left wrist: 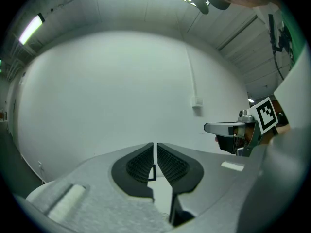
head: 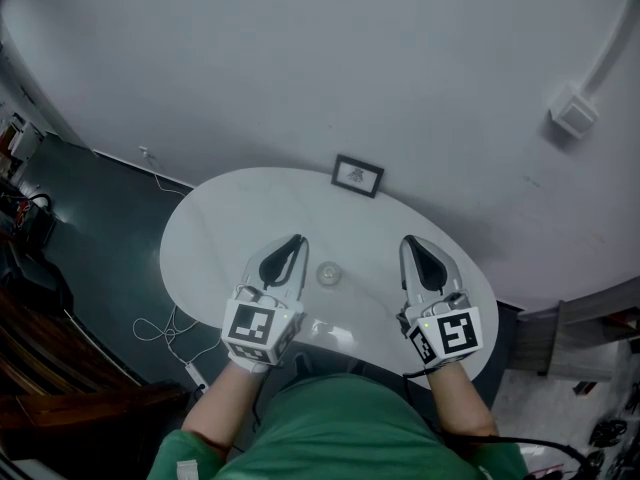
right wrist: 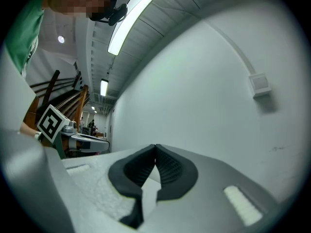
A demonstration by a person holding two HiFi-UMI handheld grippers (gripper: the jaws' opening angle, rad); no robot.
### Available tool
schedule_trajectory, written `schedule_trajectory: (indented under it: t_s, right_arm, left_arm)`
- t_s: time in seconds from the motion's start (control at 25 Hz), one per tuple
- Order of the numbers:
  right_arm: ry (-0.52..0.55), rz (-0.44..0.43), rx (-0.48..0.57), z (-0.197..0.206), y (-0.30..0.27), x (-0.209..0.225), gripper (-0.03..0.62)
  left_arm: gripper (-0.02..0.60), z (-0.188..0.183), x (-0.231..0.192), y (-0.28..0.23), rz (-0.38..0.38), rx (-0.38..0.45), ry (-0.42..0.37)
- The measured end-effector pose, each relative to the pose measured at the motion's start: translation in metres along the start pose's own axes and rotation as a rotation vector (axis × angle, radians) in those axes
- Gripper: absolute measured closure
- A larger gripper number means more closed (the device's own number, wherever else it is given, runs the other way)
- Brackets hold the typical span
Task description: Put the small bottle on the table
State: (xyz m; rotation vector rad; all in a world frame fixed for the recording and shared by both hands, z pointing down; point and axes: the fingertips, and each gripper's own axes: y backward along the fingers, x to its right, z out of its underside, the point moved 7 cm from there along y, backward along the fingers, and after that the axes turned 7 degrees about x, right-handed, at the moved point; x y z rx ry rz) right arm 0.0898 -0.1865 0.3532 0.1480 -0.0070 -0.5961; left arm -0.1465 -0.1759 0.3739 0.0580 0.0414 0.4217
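The small bottle [head: 329, 273], pale and seen from above, stands on the white oval table [head: 220, 228], in the gap between my two grippers. My left gripper [head: 297, 240] lies just left of it, jaws shut with nothing in them. My right gripper [head: 408, 240] is a little farther off on the right, also shut and empty. The left gripper view shows the left gripper [left wrist: 155, 147] with its pads together, facing the wall, and the right gripper [left wrist: 228, 128] off to the side. In the right gripper view the right gripper [right wrist: 155, 148] has its tips touching. Neither gripper view shows the bottle.
A small dark picture frame [head: 357, 175] stands at the table's far edge, against the grey wall. A wall box with a conduit [head: 574, 114] sits high on the right. Cables [head: 165, 328] lie on the dark floor to the left, near wooden furniture [head: 60, 368].
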Motion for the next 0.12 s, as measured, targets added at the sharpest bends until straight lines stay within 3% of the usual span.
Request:
schedule_trajectory:
  t_s: [0.12]
  right_arm:
    - [-0.004,0.003,-0.002,-0.0004,0.0023,-0.004,0.591]
  left_arm:
    - [0.551,-0.0007,-0.0002,0.0047,0.003,-0.001,-0.003]
